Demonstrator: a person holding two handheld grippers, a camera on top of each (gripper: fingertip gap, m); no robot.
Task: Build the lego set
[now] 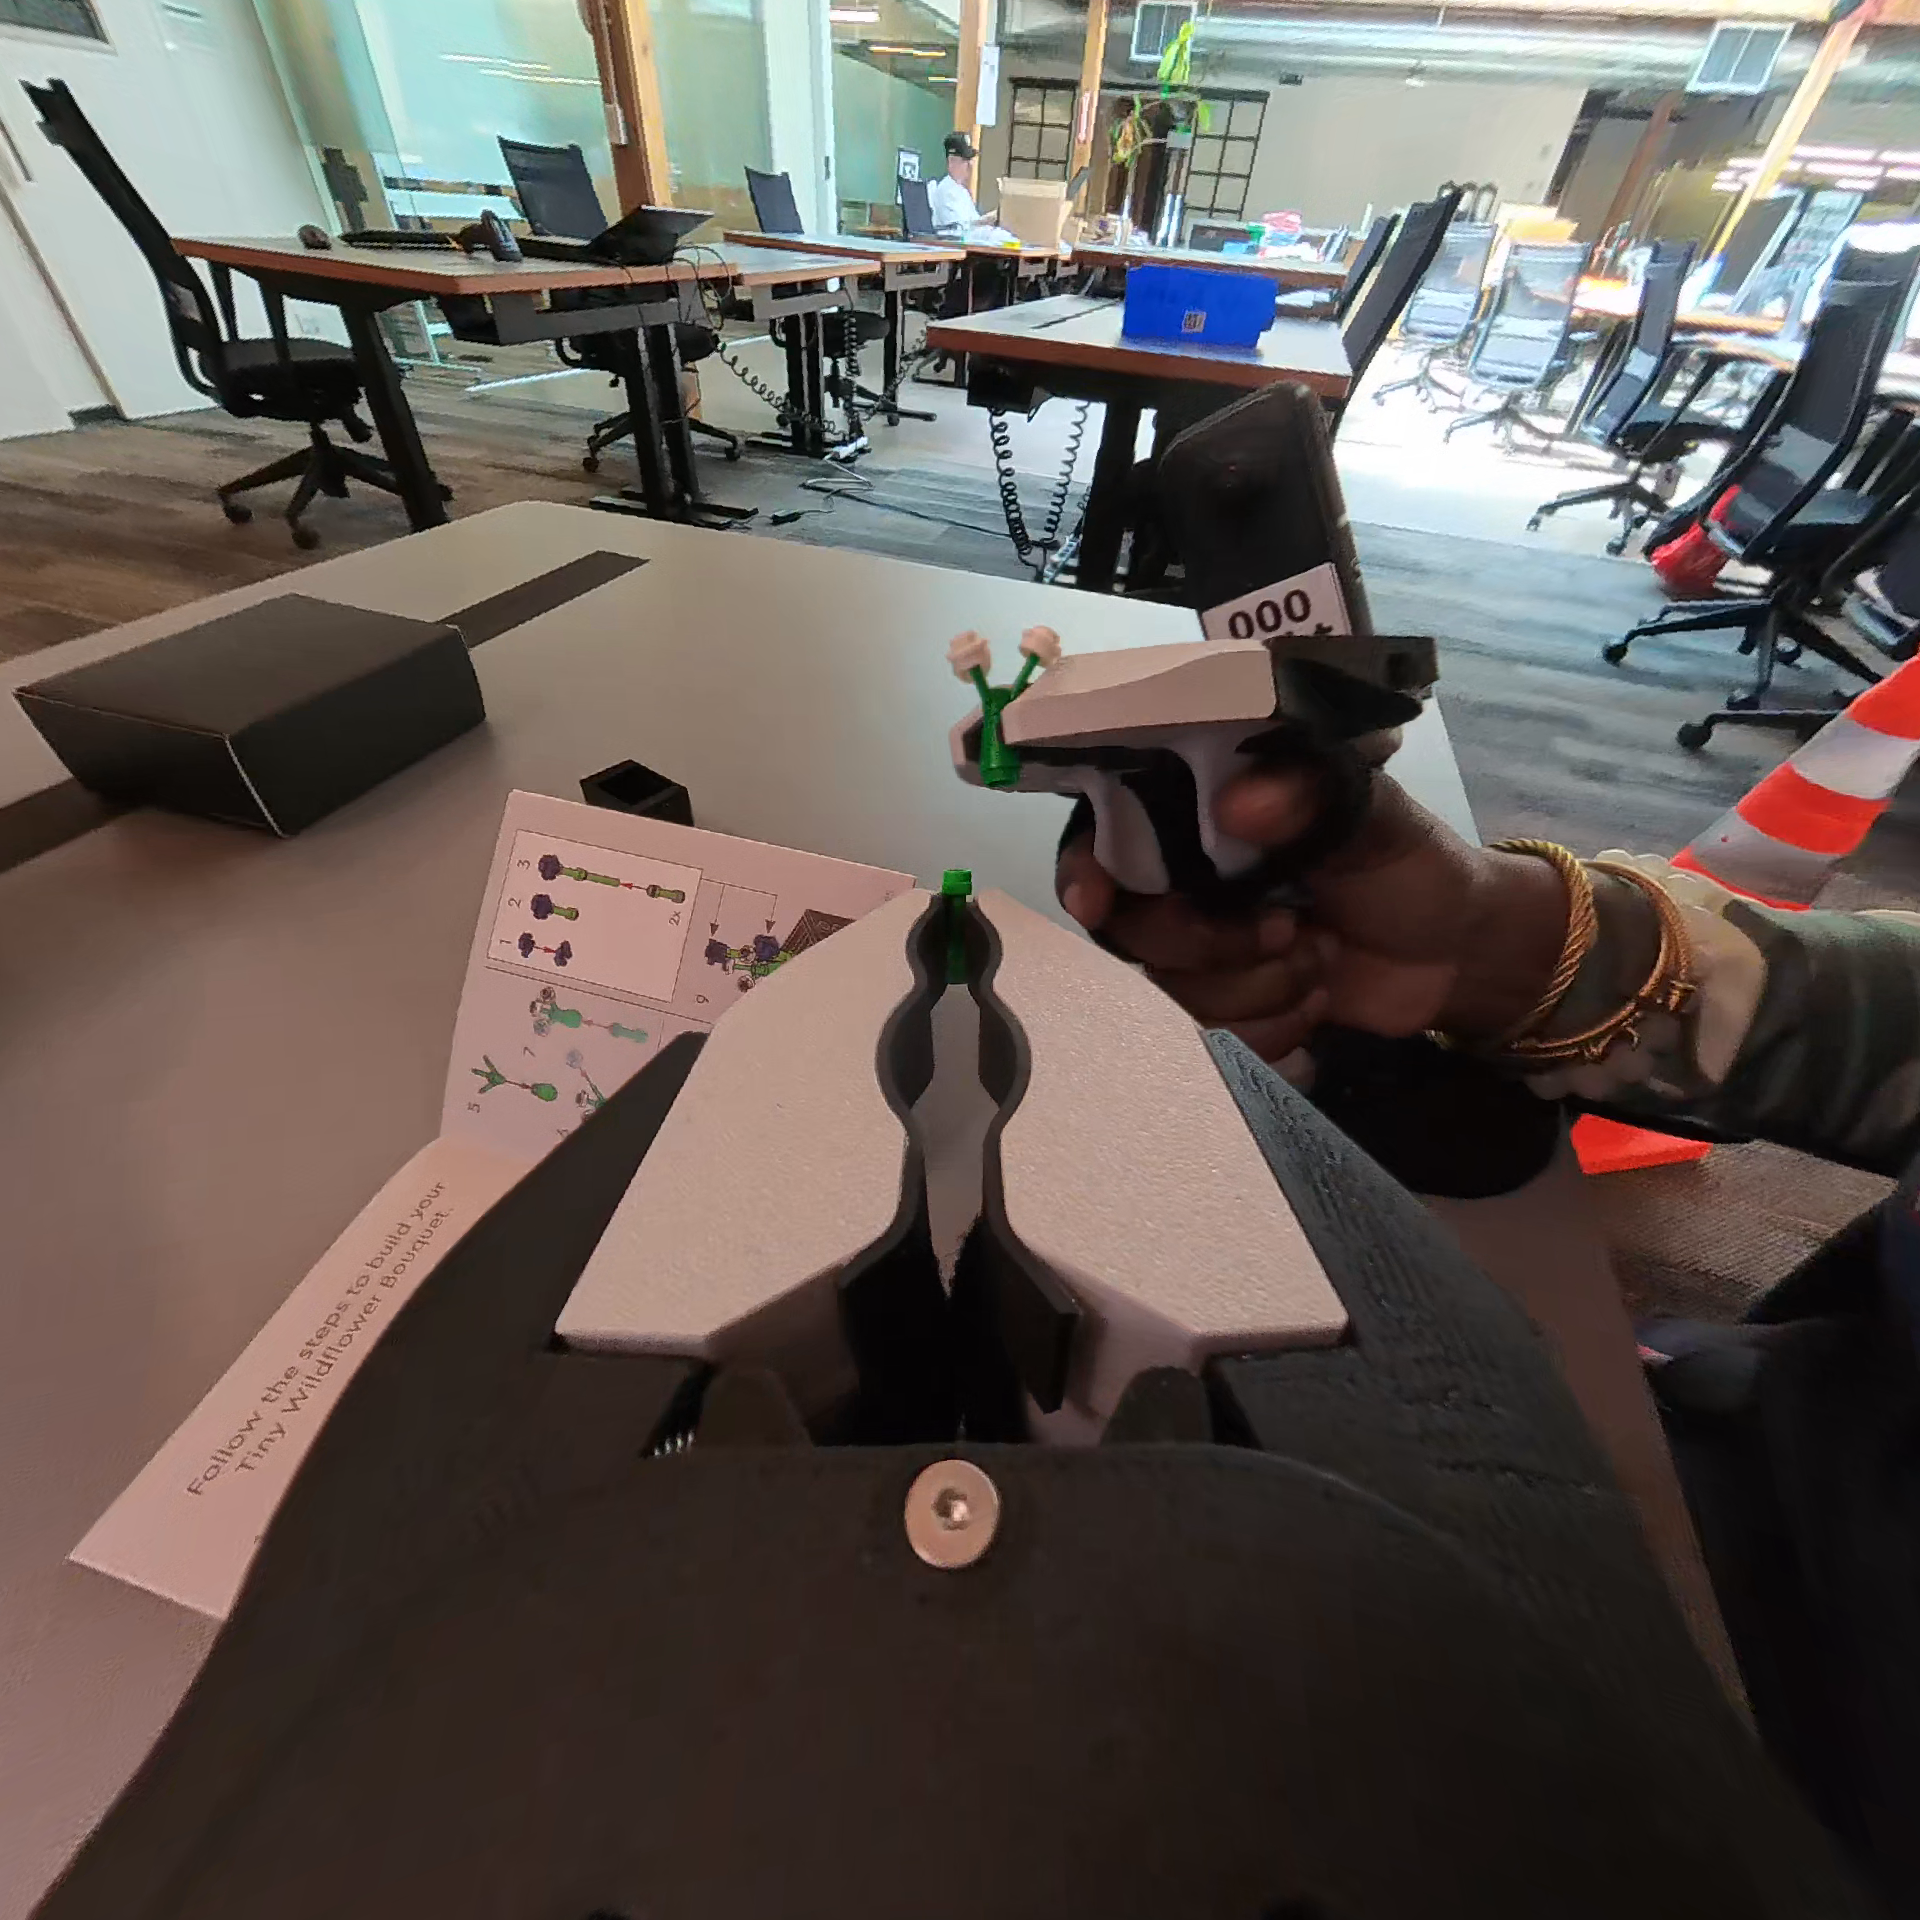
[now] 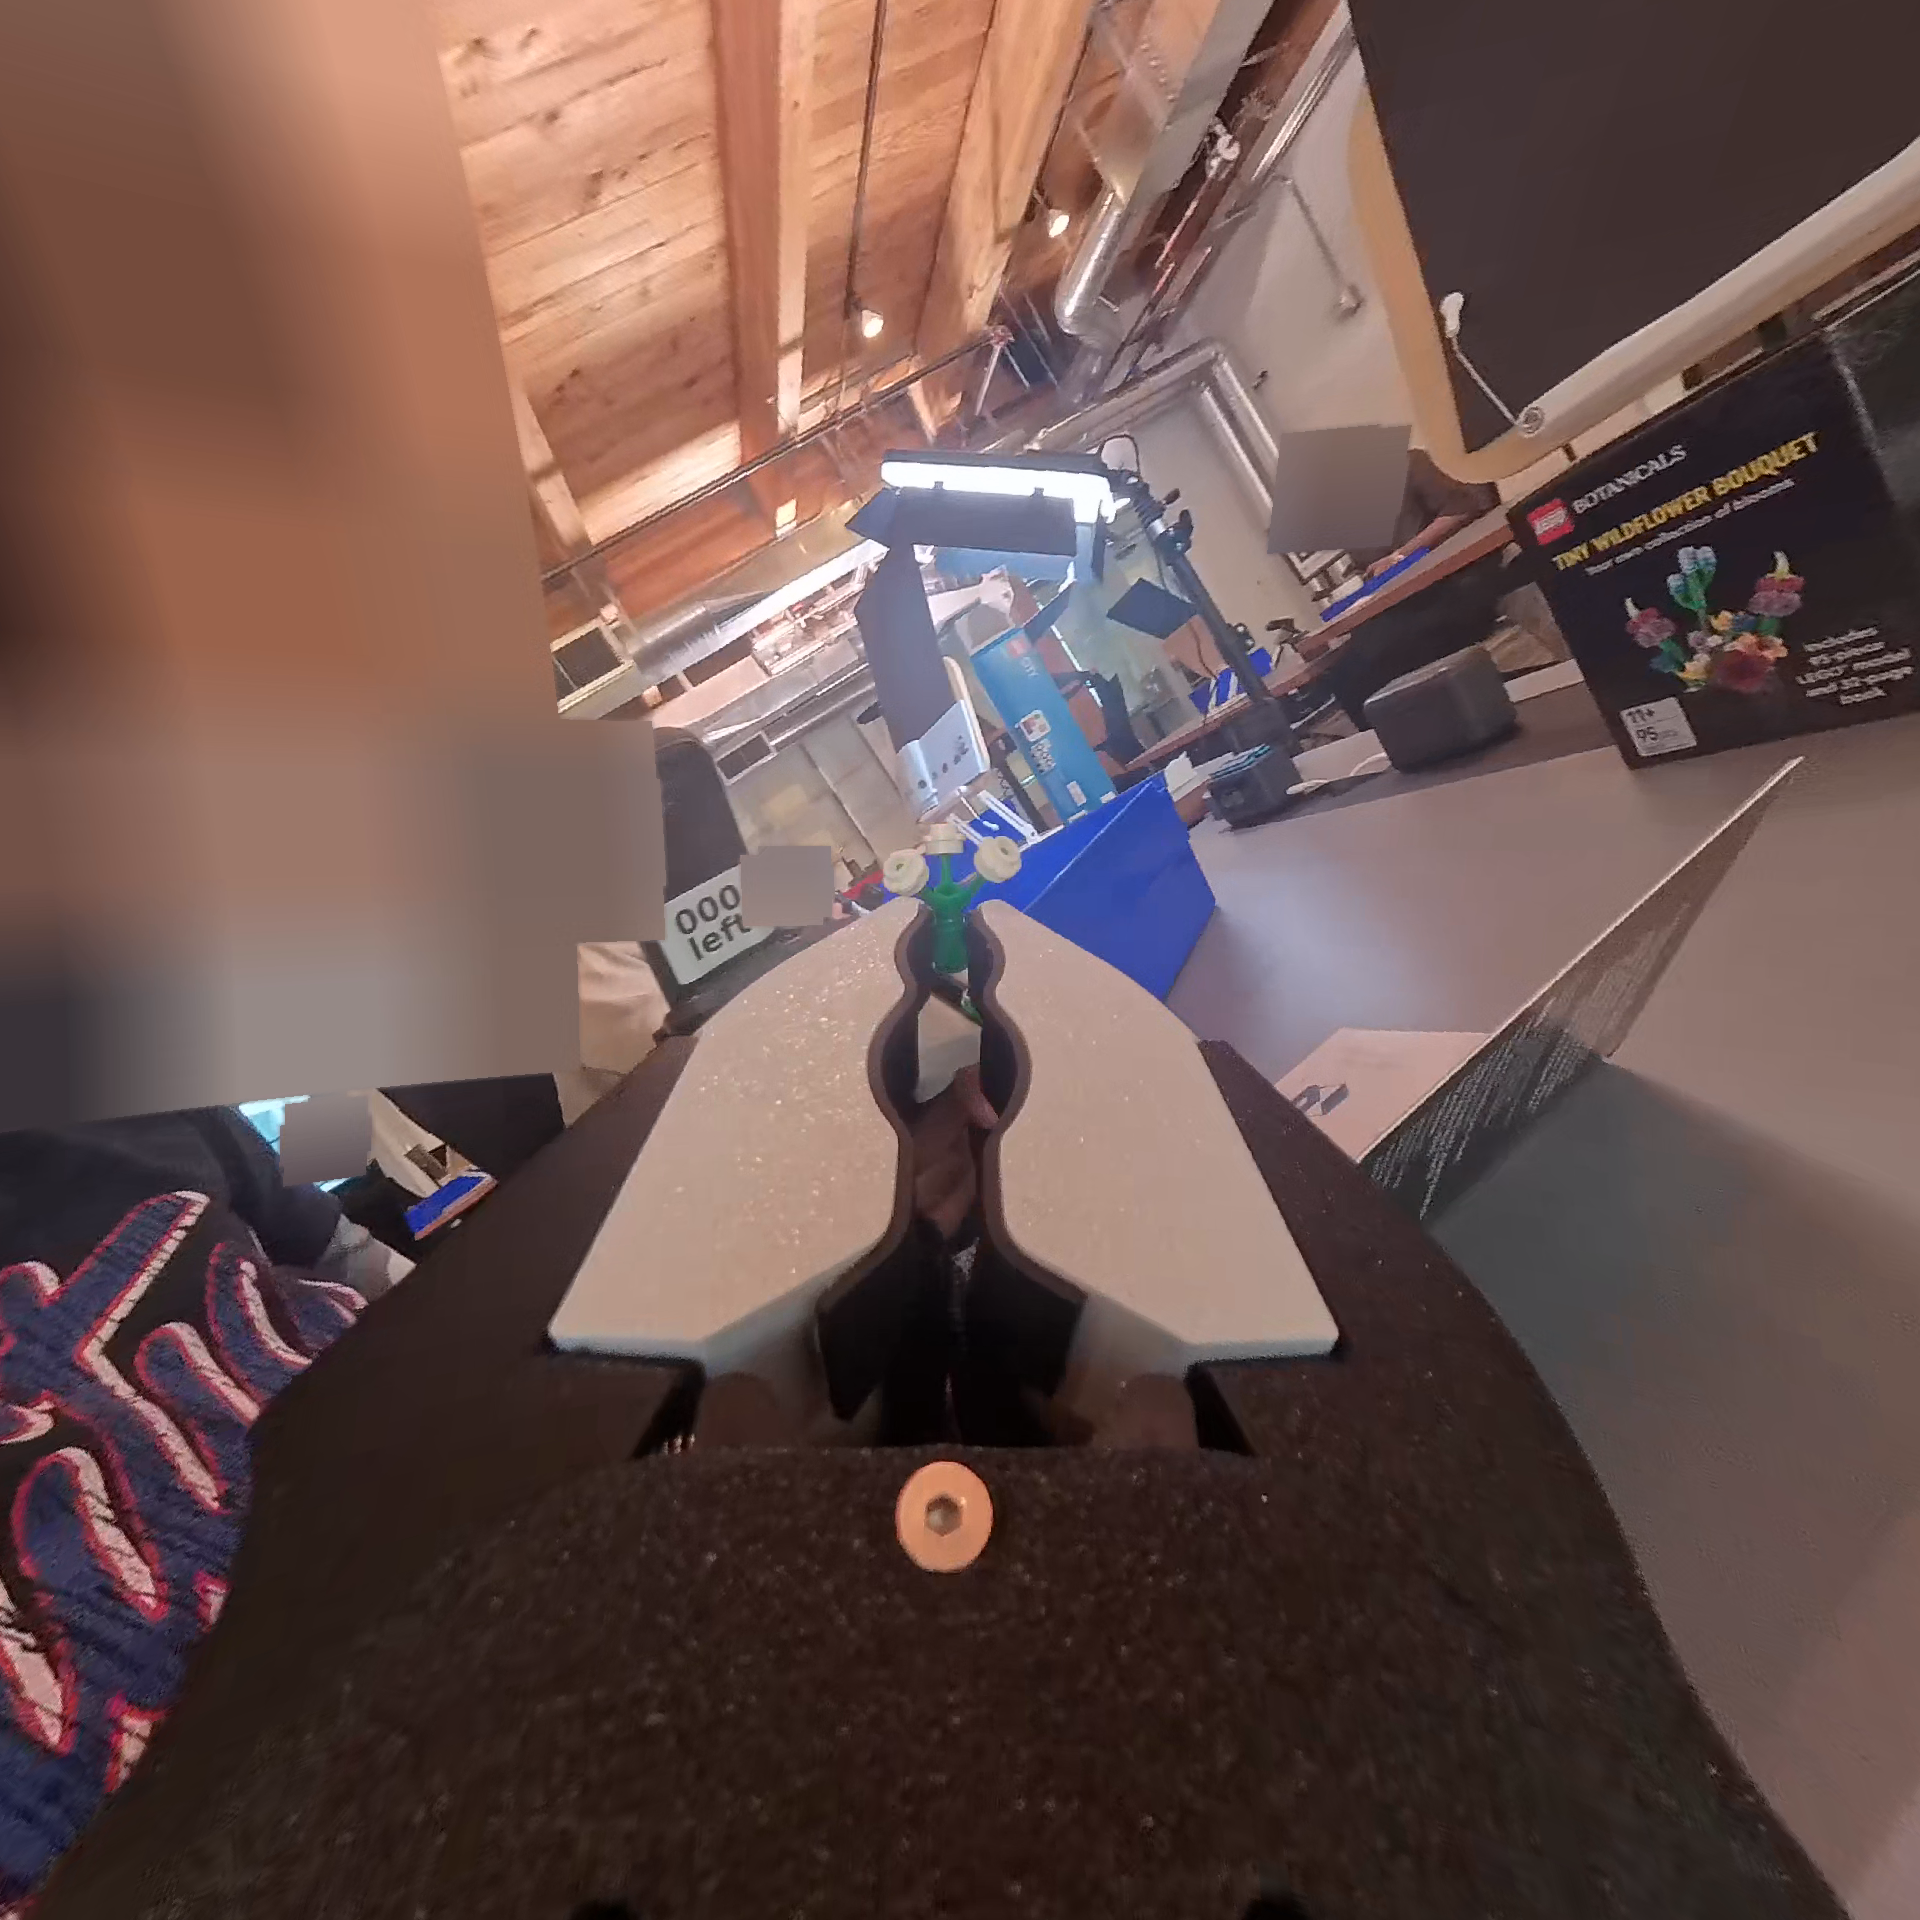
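- The left hand-held gripper (image 1: pixel 954 935) is pinched on a small green stem (image 1: pixel 955 920) at its fingertips, above the instruction sheet (image 1: pixel 582 935) on the grey surface (image 1: pixel 312 1039).
- Just beyond, the right hand-held gripper (image 2: pixel 948 940) clamps a forked green stalk (image 2: pixel 945 920) with pale flowers, held clear of the surface.
- Farther off stands a black box (image 1: pixel 249 707).

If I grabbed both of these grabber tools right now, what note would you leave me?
Left gripper: shut on a small green stem piece, upright at its tips, above the instruction sheet.
Right gripper: shut on a forked green stem with pale flower heads, held in the air up and right of the left one.
Done: flower heads are on the forked stem.
Left: the two stems are apart; probably join them next, then follow the sheet. The black box sits on the table.
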